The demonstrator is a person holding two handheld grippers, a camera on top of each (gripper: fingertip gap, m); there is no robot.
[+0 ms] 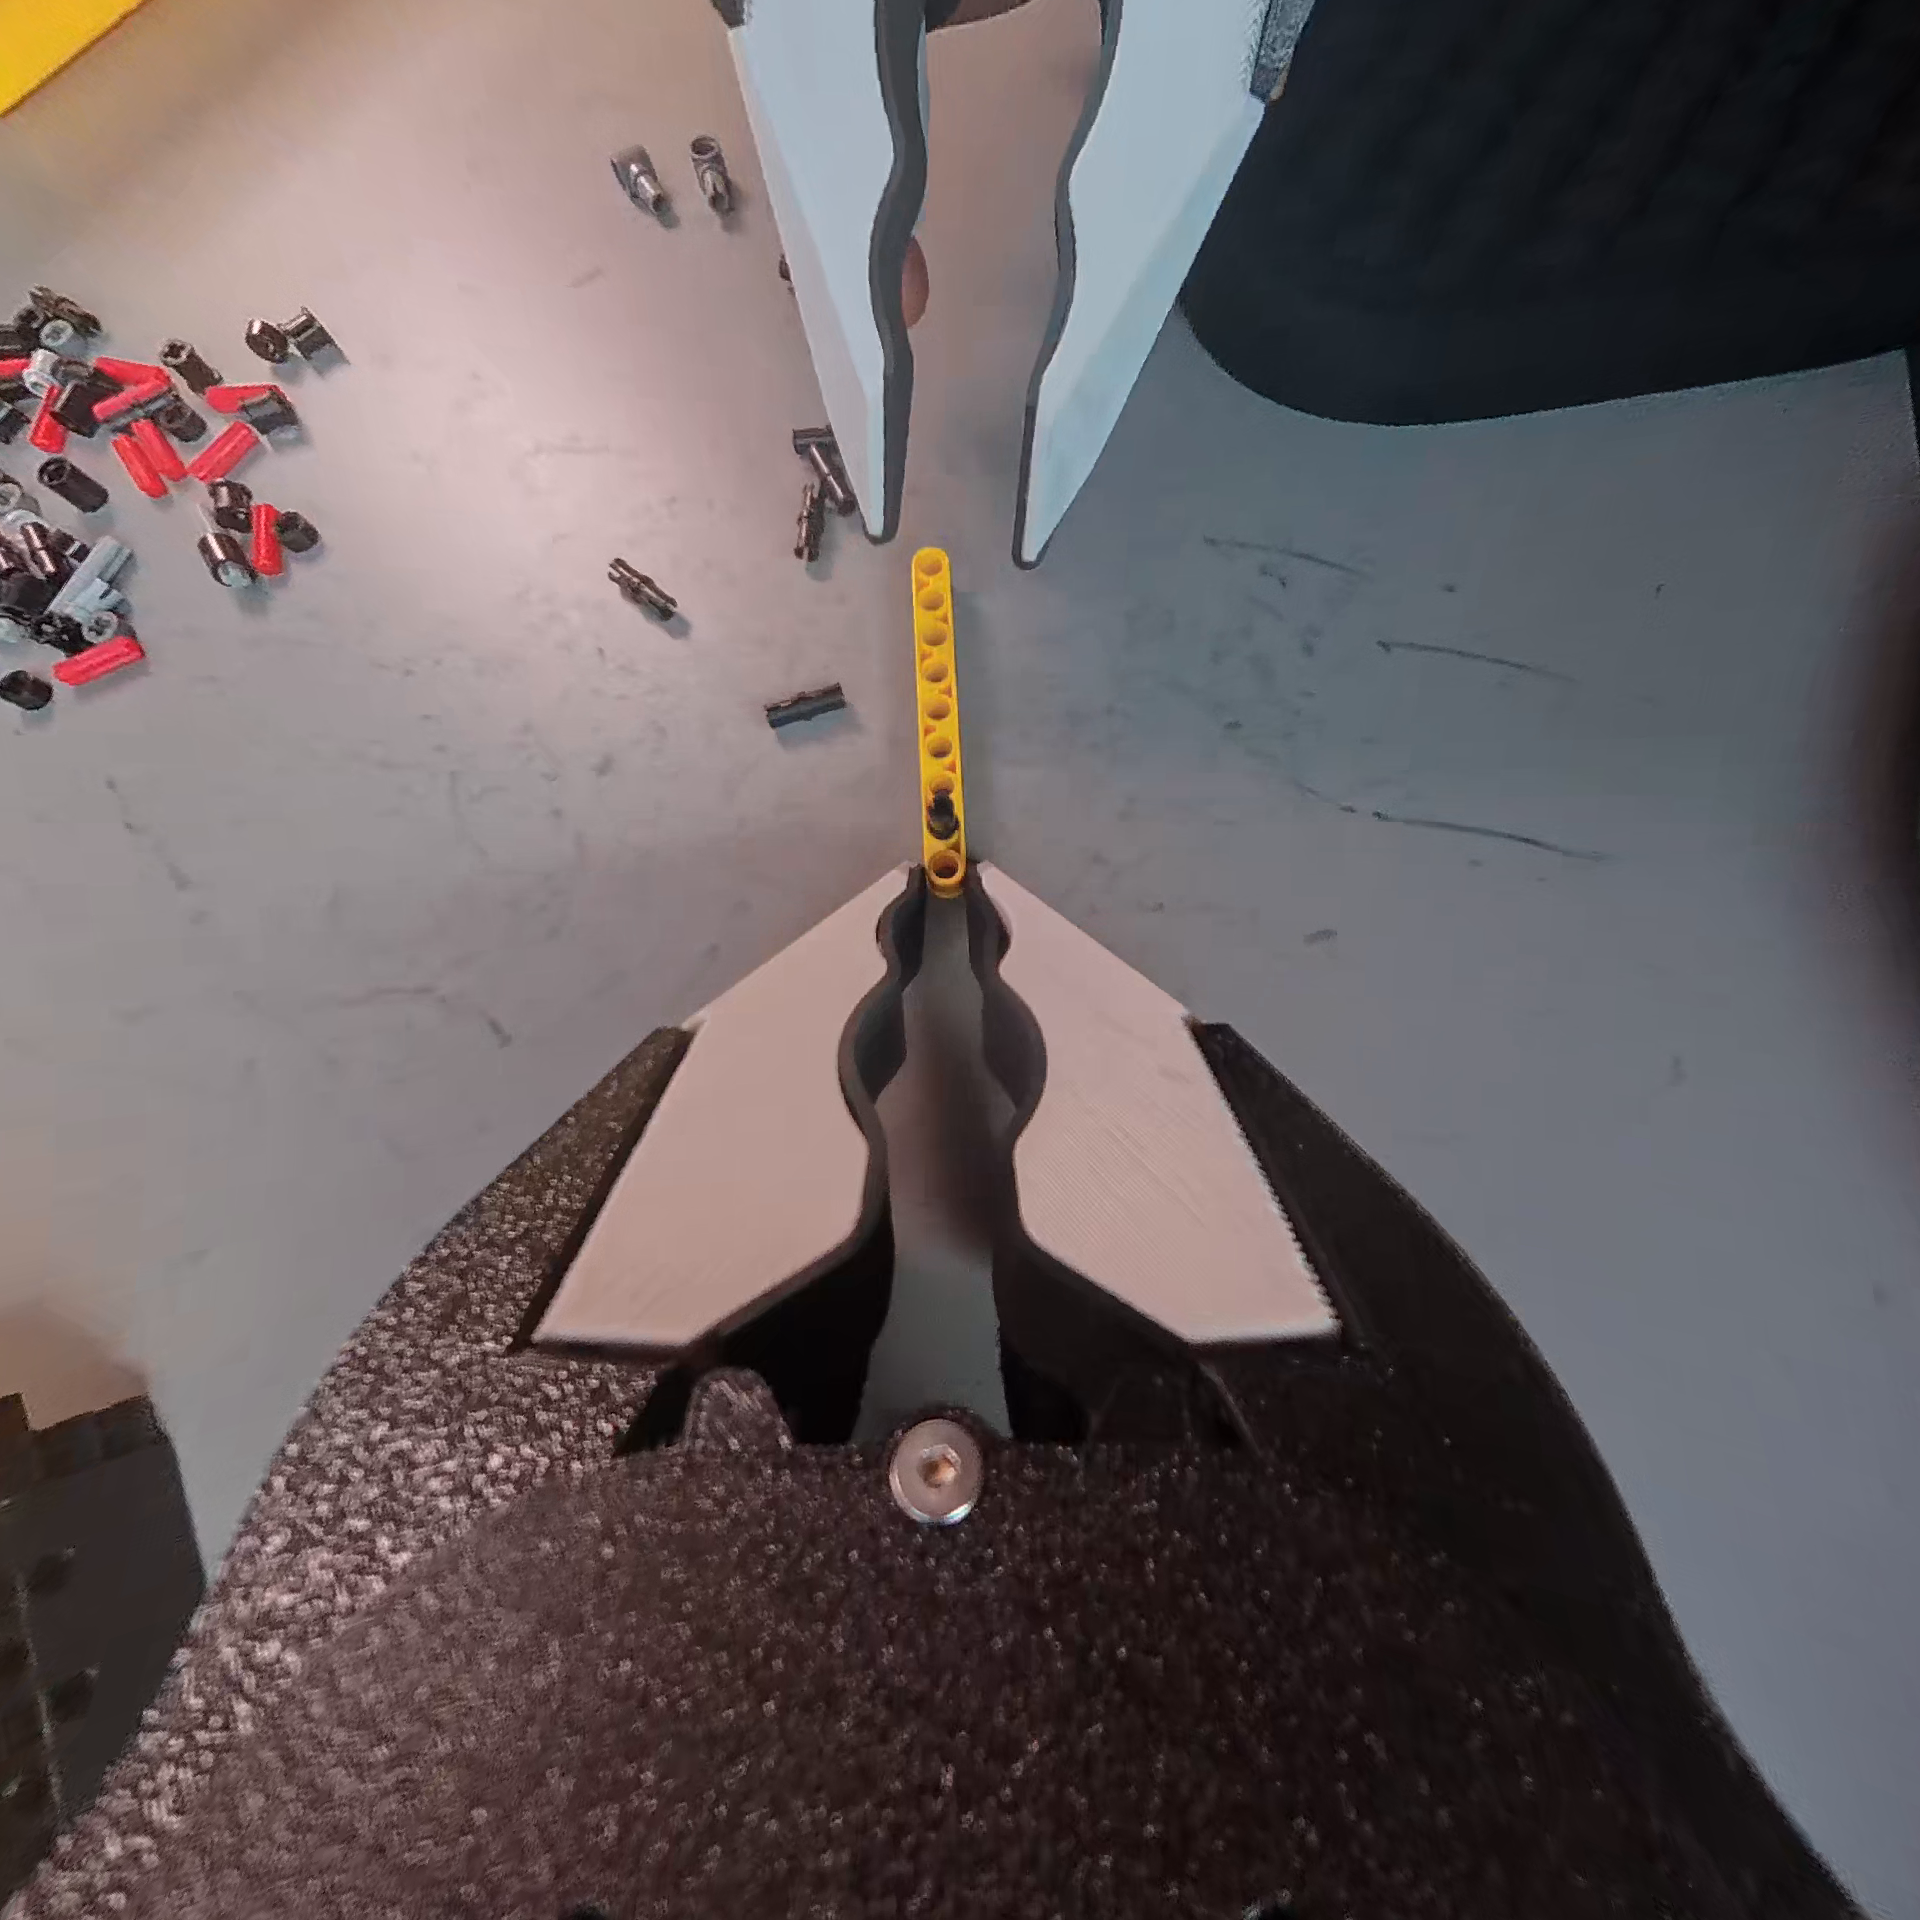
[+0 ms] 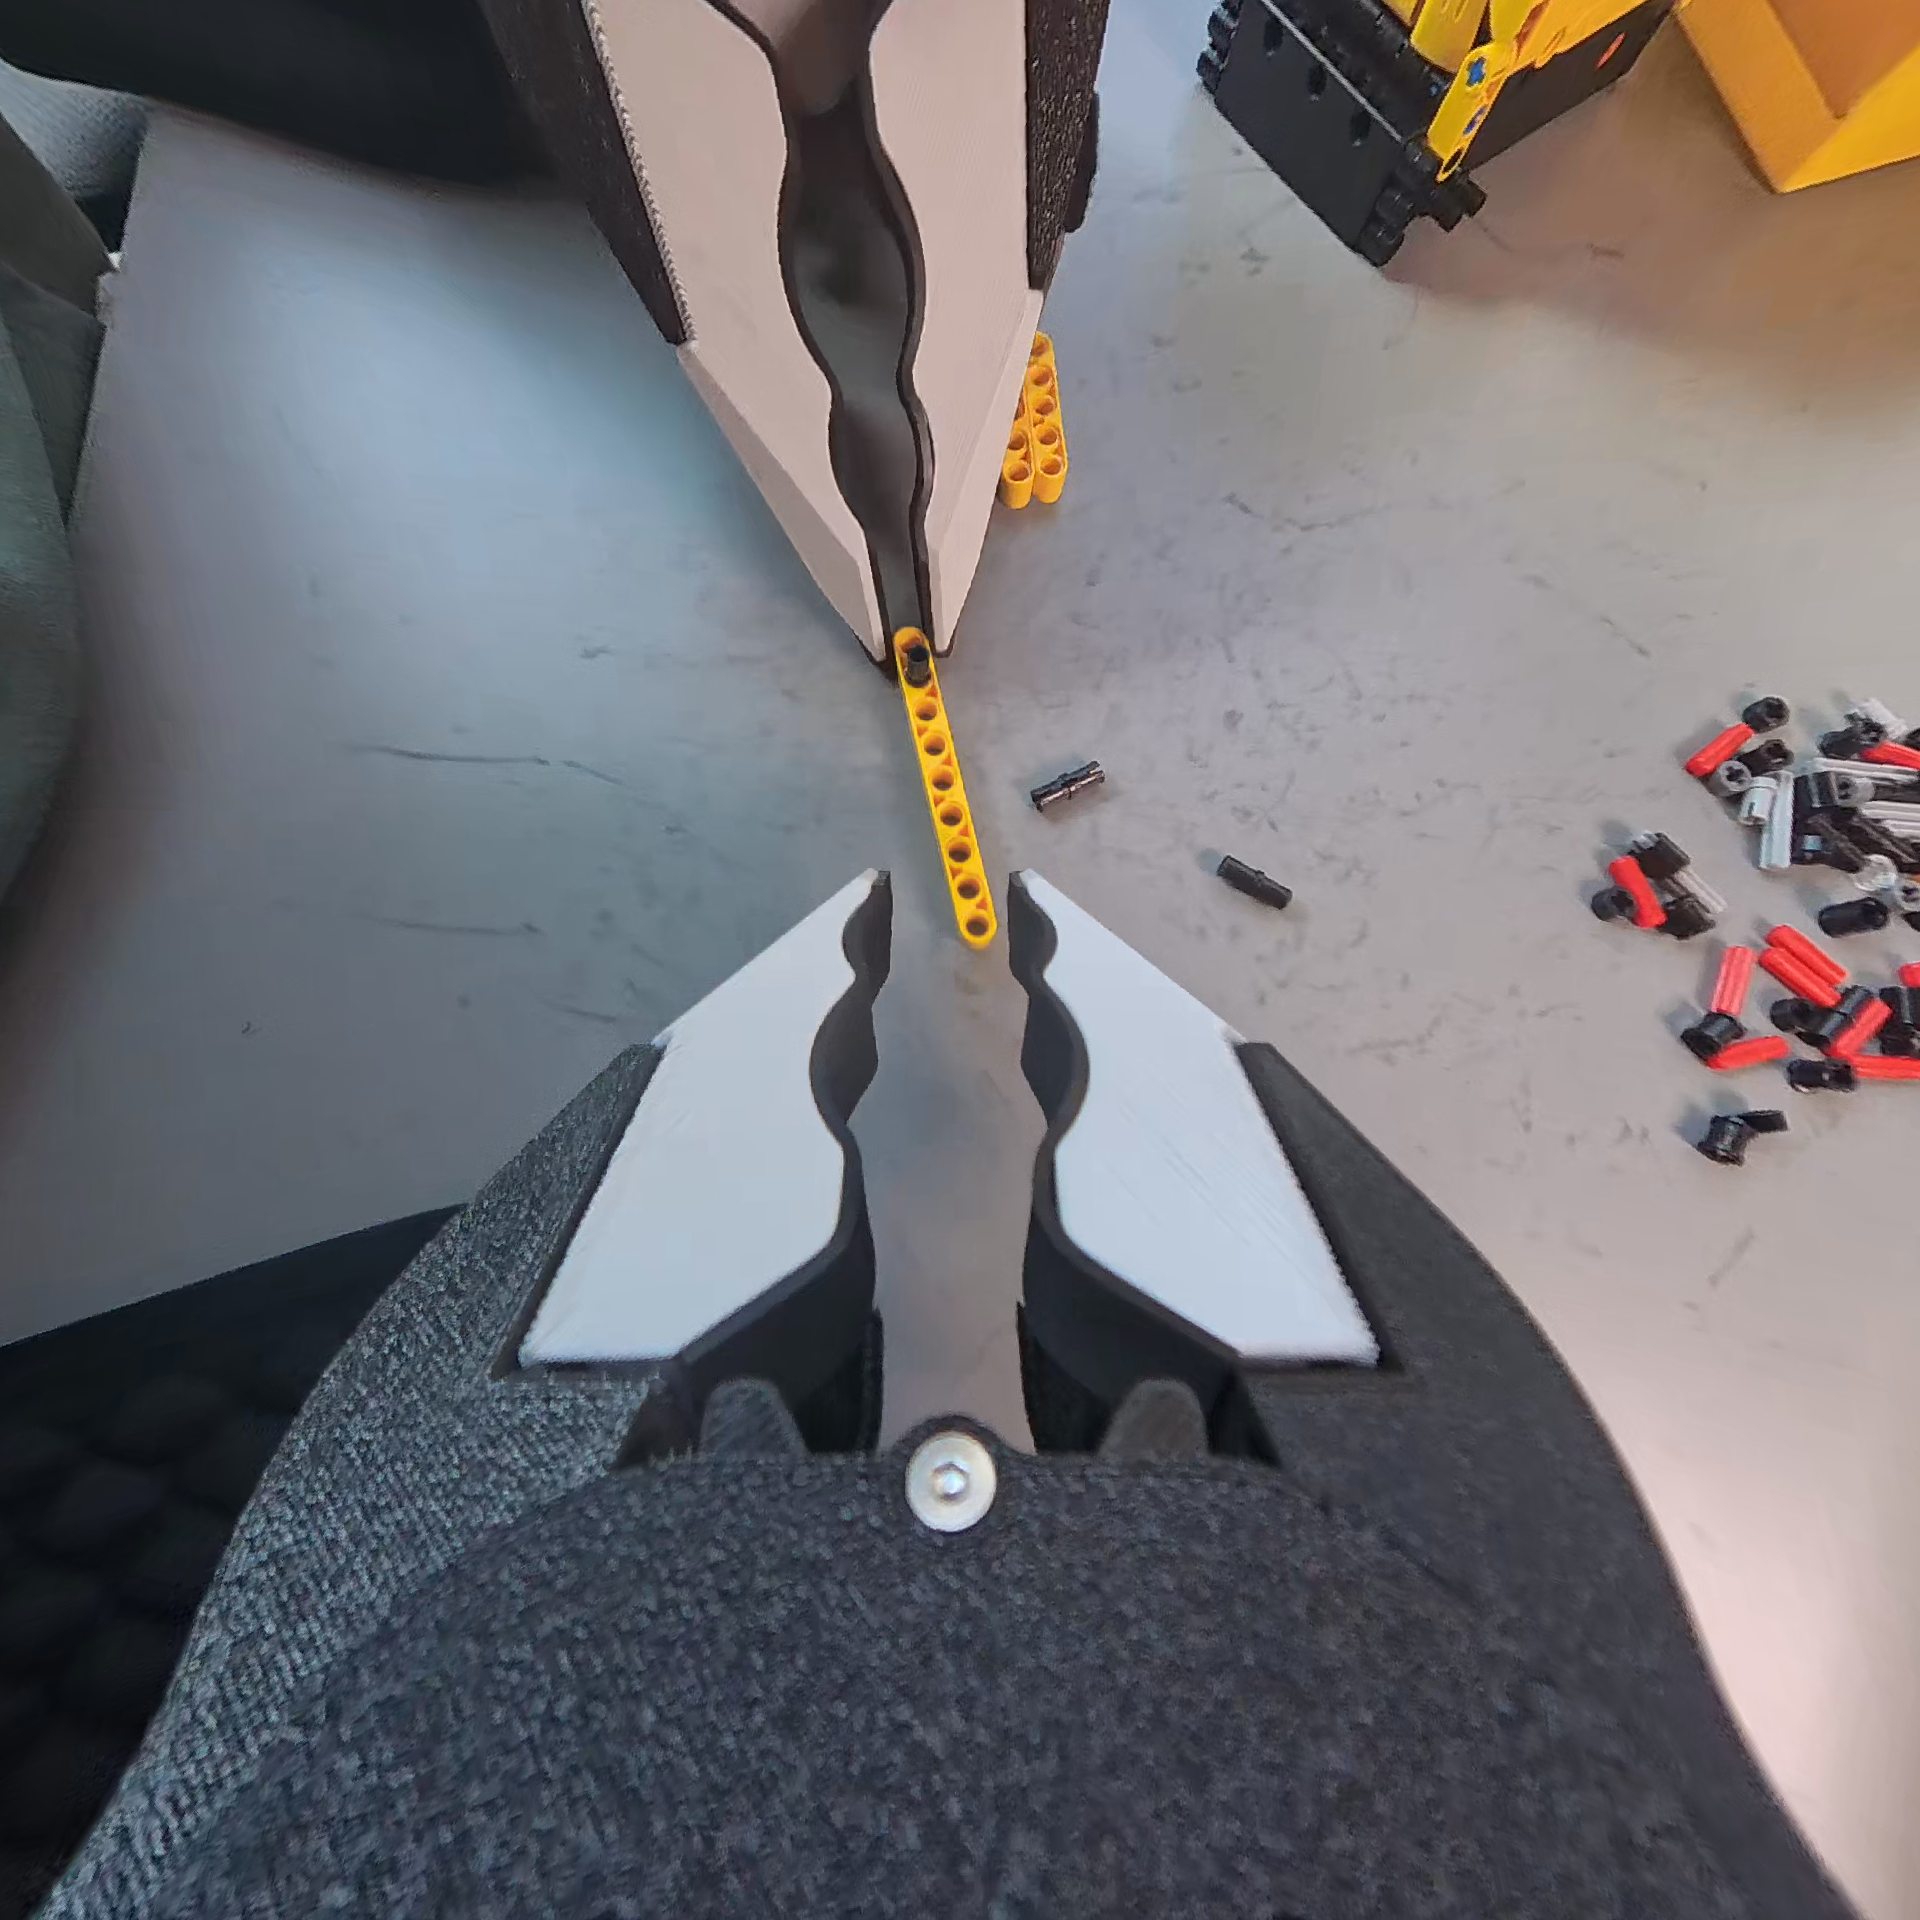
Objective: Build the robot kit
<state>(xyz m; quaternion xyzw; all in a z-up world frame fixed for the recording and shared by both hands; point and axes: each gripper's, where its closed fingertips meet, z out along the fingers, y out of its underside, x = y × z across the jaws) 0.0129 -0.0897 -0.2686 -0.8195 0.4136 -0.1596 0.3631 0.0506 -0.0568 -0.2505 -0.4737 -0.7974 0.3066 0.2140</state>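
A long yellow beam point(image 1: 937, 717) with a row of holes lies between the two grippers over the grey table point(image 1: 1351, 831). My left gripper point(image 1: 943, 881) is shut on its near end, and a black pin point(image 1: 941, 817) sits in the second hole. In the right wrist view the same beam point(image 2: 948, 800) runs from the left gripper point(image 2: 912, 649) toward my right gripper point(image 2: 948, 883). The right gripper is open, its fingertips on either side of the beam's free end without touching it. It also shows opposite in the left wrist view point(image 1: 956, 545).
A pile of red, black and grey pins point(image 1: 104, 488) lies to the left, also in the right wrist view point(image 2: 1808, 914). Loose black pins point(image 1: 805, 709) point(image 2: 1067, 785) lie near the beam. Two short yellow beams point(image 2: 1037, 426), a black-and-yellow model point(image 2: 1382, 114) and a yellow box point(image 2: 1829, 94) stand farther off. One gripper's finger ends stand about 6 cm off the other's.
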